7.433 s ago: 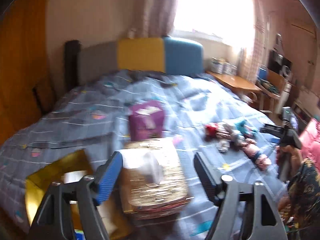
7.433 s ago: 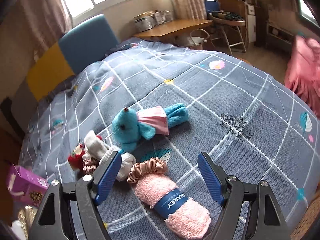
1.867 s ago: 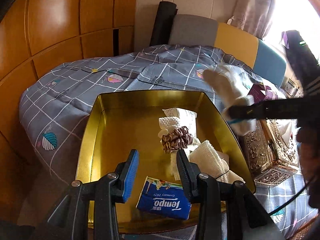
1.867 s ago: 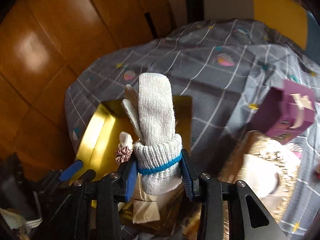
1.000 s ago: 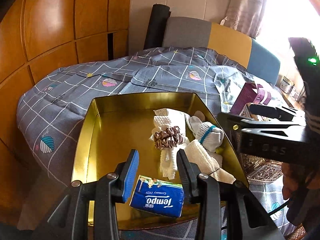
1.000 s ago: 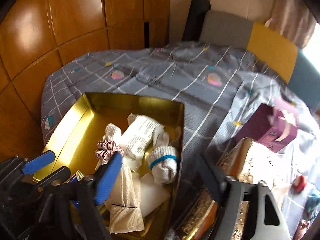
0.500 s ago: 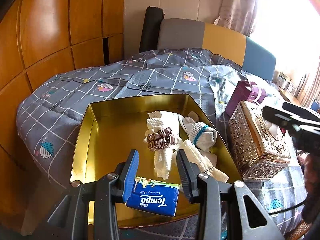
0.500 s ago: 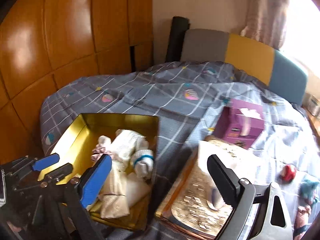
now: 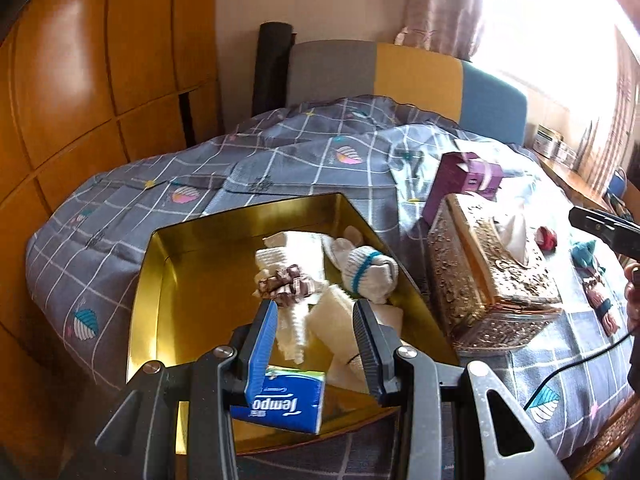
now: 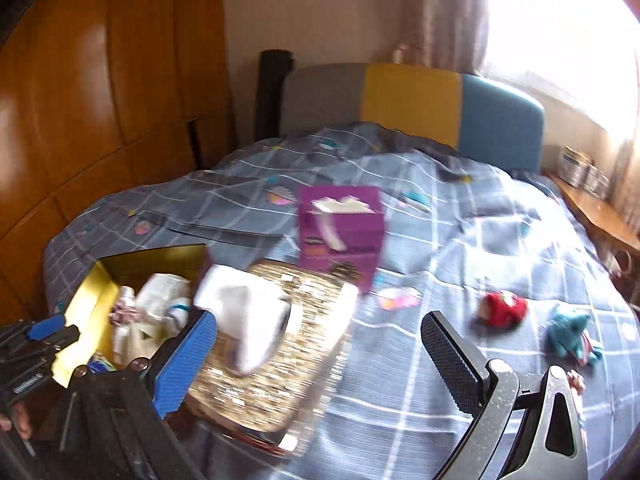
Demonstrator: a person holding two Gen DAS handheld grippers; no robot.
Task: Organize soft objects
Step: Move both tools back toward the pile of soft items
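1. Gold tray (image 9: 160, 272) on the near corner of the bed (image 9: 280, 168), holding the soft things: white sock with a teal band (image 9: 370, 268) against the right wall, brown scrunchie (image 9: 286, 286) around a rolled white cloth (image 9: 296, 248) mid-tray, blue tissue pack (image 9: 288, 400) at the near edge.
2. Left gripper (image 9: 314, 320) poised over the tray's near end, jaws partly apart, nothing pinched.
3. Right gripper (image 10: 320, 332) off to the right over the bed, jaws opening wide, empty between.
4. Ornate gold tissue box (image 9: 492, 276) just beside the tray; purple box (image 9: 468, 180) behind it.
5. Farther right on the quilt: red plush (image 10: 504, 310), teal plush (image 10: 568, 336); blurred, possibly more beyond.
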